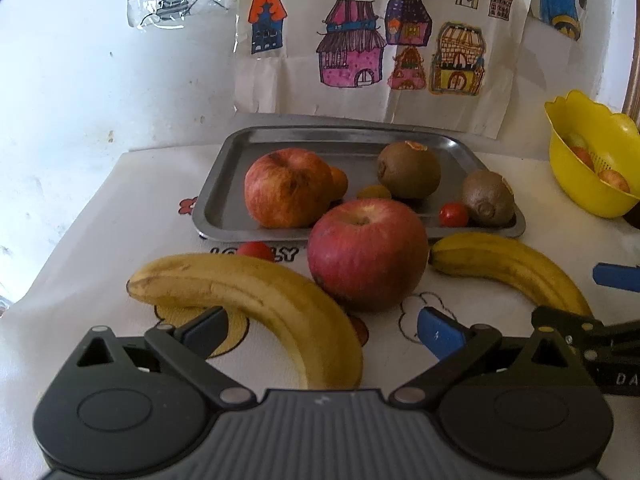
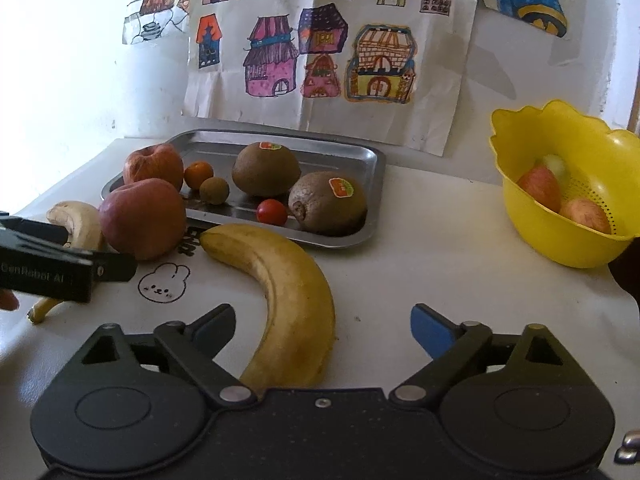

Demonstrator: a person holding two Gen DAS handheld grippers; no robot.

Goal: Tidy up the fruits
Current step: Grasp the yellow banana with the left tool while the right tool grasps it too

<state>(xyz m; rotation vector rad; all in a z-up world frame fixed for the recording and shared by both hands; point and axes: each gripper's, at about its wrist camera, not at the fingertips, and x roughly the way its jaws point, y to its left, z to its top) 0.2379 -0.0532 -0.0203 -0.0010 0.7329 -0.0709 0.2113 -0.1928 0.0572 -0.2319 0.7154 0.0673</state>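
Now, by label:
Left tongs [image 1: 322, 330]: spread wide, holding nothing; a banana [image 1: 256, 300] lies between the fingers, not pinched.
Right tongs [image 2: 322, 328]: also released; the second banana [image 2: 288, 292] lies between its fingers on the desk [image 2: 440, 272], its far tip near the tray [image 2: 360, 236].
Bananas, handling: likely light, soft under the peel, bruising if squeezed hard; best taken across the thick middle of the curve, with a gentle close.
Apple [image 1: 366, 254]: just ahead of the left tongs, off the tray; likely heavy, firm, round and smooth, so it could slip; grip across its widest part.
Tray contents: another apple, two kiwis, small round fruits, ahead of both tongs.
Bowl [image 2: 560, 216]: yellow, ahead and to the right of the right tongs, with some fruit inside.
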